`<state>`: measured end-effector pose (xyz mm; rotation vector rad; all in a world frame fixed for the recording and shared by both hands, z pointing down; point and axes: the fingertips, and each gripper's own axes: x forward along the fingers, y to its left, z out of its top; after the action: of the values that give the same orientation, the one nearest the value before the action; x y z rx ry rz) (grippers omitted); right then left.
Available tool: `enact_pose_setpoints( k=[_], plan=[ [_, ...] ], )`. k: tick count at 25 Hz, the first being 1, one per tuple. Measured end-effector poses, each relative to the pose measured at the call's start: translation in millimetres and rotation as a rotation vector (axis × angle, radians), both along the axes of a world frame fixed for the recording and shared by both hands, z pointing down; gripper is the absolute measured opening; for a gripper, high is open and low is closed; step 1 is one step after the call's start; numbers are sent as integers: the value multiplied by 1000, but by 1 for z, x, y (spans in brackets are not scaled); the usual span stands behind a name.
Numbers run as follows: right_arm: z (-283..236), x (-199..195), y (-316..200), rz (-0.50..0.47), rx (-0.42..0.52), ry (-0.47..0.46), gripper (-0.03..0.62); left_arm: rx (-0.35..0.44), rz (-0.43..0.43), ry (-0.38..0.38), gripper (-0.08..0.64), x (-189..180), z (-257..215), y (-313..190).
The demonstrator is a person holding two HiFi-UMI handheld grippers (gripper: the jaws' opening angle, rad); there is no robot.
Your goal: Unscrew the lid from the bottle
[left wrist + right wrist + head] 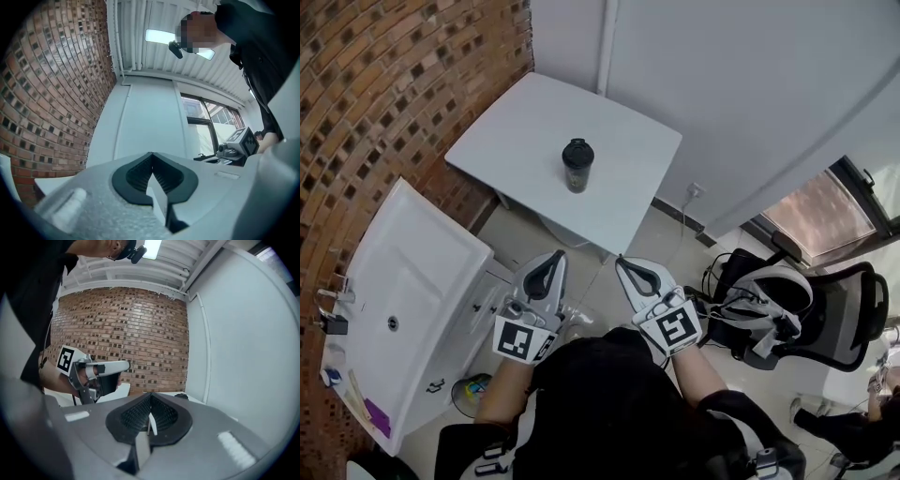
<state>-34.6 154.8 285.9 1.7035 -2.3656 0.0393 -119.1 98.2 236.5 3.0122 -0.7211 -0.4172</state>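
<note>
None of the unscrewing is showing as done yet. The bottle (577, 171) is standing upright on the white bench (516, 131), well ahead of both tongs and roughly on the line running between them. Its dark lid (577, 147) is sitting on top, apparently fully seated.

The left tongs (551, 262) and the right tongs (626, 270) are hovering side by side close to the person's body. They are out over the floor, short of the bench's near edge, with their tips aiming toward the bottle. Both are clenched with nothing in them: in each gripper view the ribbed pads (138, 174) are meeting at the tips, and only wall and brick are showing beyond them.

A white sink (431, 272) is lying off to the left of the left tongs, and an office chair (839, 323) to the right of the right tongs. Neither is playing a part.

So, as I judge it, the whole job is waiting. Both tongs are needing to reach the bench and open. One pair is to grip the bottle's body and steady it, while the other closes on the lid, turns it until it is coming free, and lifts it off.
</note>
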Motion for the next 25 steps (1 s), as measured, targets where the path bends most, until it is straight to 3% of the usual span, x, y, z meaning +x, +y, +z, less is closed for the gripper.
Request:
enact_pose_setpoints(
  k=[8, 12, 18, 25],
  plan=[
    [-3, 68, -65, -73, 54, -51, 3, 33, -44, -48, 2, 65, 16, -47],
    [-11, 101, -111, -169, 93, -26, 3, 25, -148, -60, 2, 98, 13, -89],
    [-26, 145, -168, -257, 147, -99, 3, 28, -230, -81, 2, 139, 9, -130],
    [-26, 171, -220, -414, 123, -145, 3, -15, -388, -106, 2, 153, 17, -164]
  ],
)
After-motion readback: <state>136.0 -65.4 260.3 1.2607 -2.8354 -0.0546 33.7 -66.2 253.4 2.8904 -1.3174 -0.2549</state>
